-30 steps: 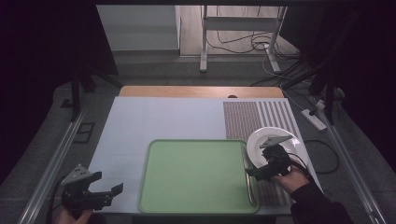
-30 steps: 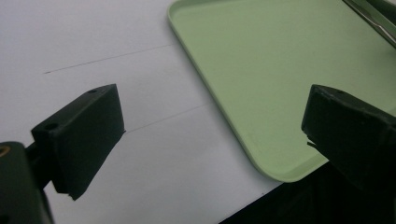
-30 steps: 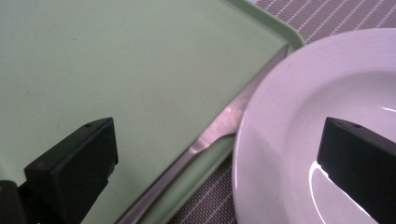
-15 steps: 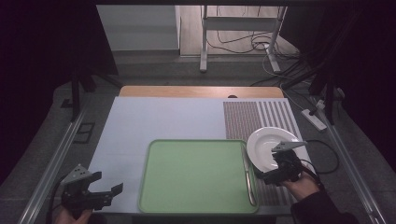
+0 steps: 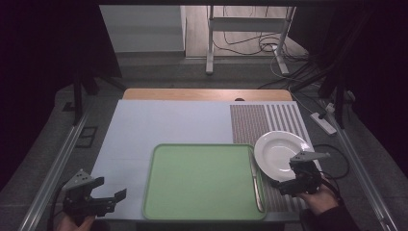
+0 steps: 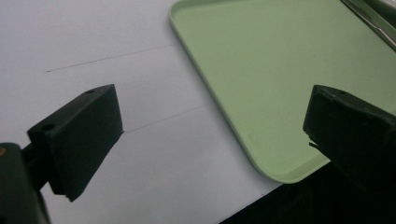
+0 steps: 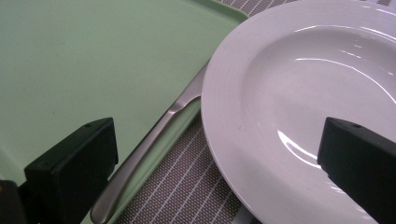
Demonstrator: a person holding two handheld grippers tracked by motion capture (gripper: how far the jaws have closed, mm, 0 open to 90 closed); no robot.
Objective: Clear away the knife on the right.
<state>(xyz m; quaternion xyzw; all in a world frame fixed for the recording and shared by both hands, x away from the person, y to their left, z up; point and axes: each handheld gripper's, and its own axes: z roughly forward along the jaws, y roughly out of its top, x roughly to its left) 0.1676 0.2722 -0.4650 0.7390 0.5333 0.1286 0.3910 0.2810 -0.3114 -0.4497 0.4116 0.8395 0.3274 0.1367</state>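
At the near left corner of the surface (image 5: 163, 120), the left gripper (image 5: 117, 196) hovers over the pale mat with its fingers (image 6: 77, 135) spread wide and nothing between them; the hand holding it is cut off by the bottom edge of the high view. Right of it lies the green tray (image 5: 202, 178), bare across its middle. Along the tray's right rim rests a metal utensil (image 5: 256, 180); in the right gripper view only its handle (image 7: 144, 154) shows, the far end hidden under the rim of the white plate (image 5: 279, 151), so whether it is a knife, fork or spoon cannot be told. The plate sits on the striped placemat (image 5: 262, 120), just beside the tray. The right gripper (image 5: 274, 184) is near the plate's near edge, fingers (image 7: 74, 158) wide apart, straddling handle and plate rim without gripping either.
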